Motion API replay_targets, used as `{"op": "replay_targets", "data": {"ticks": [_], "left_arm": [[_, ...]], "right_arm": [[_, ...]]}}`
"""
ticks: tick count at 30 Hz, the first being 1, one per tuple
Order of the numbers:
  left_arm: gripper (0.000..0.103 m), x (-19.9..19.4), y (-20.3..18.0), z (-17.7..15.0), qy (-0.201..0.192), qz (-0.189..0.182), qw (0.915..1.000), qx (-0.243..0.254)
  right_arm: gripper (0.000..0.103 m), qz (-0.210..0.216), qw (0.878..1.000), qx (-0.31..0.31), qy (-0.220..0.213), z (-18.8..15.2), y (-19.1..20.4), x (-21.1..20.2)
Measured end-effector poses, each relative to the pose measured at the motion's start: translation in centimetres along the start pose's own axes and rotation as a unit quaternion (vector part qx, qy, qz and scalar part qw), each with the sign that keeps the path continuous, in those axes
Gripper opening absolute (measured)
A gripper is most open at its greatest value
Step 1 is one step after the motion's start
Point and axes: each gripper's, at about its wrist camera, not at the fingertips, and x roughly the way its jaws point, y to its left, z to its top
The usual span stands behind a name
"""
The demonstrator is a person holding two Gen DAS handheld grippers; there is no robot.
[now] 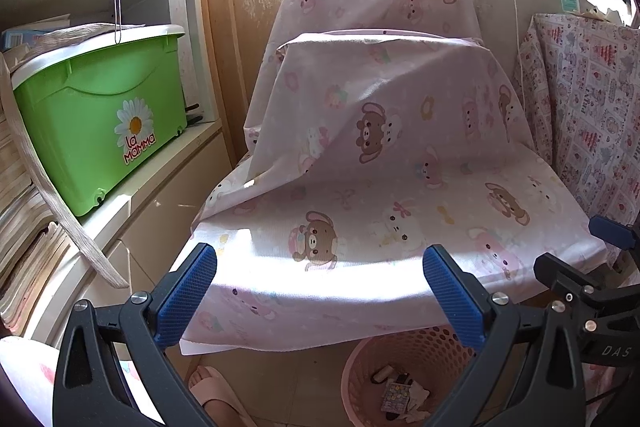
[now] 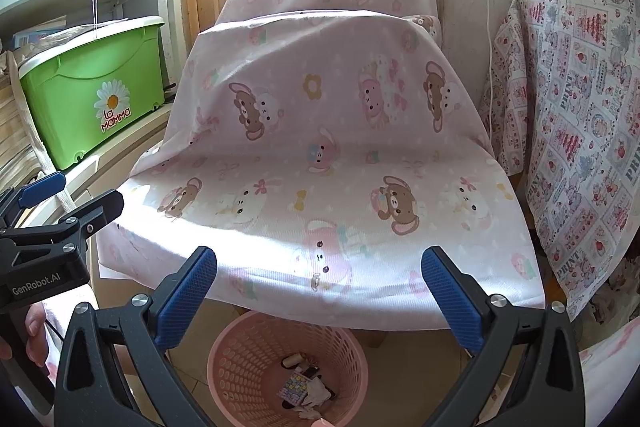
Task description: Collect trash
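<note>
A round pink plastic basket with a perforated wall (image 2: 256, 367) stands on the tiled floor just below the front edge of a chair draped in a pale pink cloth printed with bears and rabbits (image 2: 320, 155). Inside it lie several pieces of trash (image 2: 302, 383): a small patterned packet, crumpled white paper and a dark item or two (too small to identify further). The same basket shows in the left wrist view (image 1: 360, 375), low and right of centre. The left gripper (image 1: 320, 291) hangs above the chair seat with its blue-padded fingers (image 1: 188, 291) spread wide and nothing between them. The right gripper (image 2: 320, 291) hangs likewise over the seat's front edge, fingers apart and empty, almost directly above the basket. The two grippers sit side by side, each visible at the edge of the other's view. A bare foot in a pink slipper (image 1: 216, 391) rests on the floor left of the basket. A green plastic storage box with a daisy label (image 1: 100, 119) sits on a white shelf to the left.
</note>
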Motion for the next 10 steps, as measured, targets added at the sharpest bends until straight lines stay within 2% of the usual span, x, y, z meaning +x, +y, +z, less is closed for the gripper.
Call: {"op": "replay_targets", "data": {"ticks": [10], "left_arm": [[0.102,0.88,0.39,0.04,0.011,0.001,0.9999,-0.006]], "right_arm": [[0.103,-0.002,1.000,-0.003,0.007,0.05,-0.41,0.58]]}}
